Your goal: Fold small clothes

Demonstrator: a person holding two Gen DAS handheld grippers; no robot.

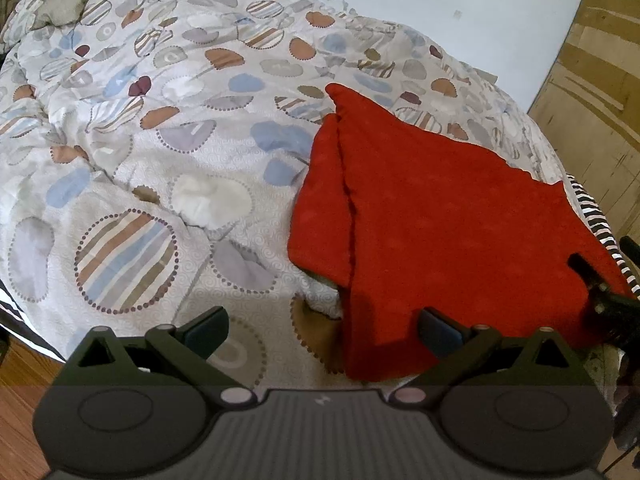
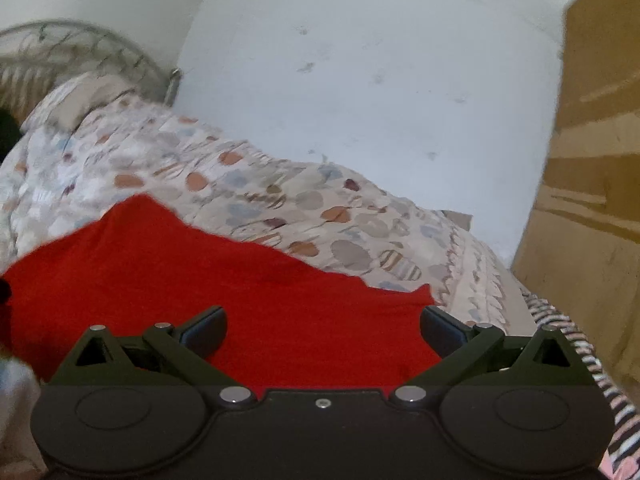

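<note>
Left wrist view, going left to right: a patterned quilt printed with striped and dotted circles covers the bed across the left and middle of the frame. At lower centre the left gripper stands with its jaws spread wide and nothing between them. To its right lies a red cloth, folded with a seam-like edge running down its left side, its near corner hanging toward the gripper. At the far right edge a black part of the other gripper touches the cloth's border.

Right wrist view: the red cloth fills the lower left and centre. The right gripper hovers over it, jaws released and wide. A brown wooden wardrobe stands at right.
</note>
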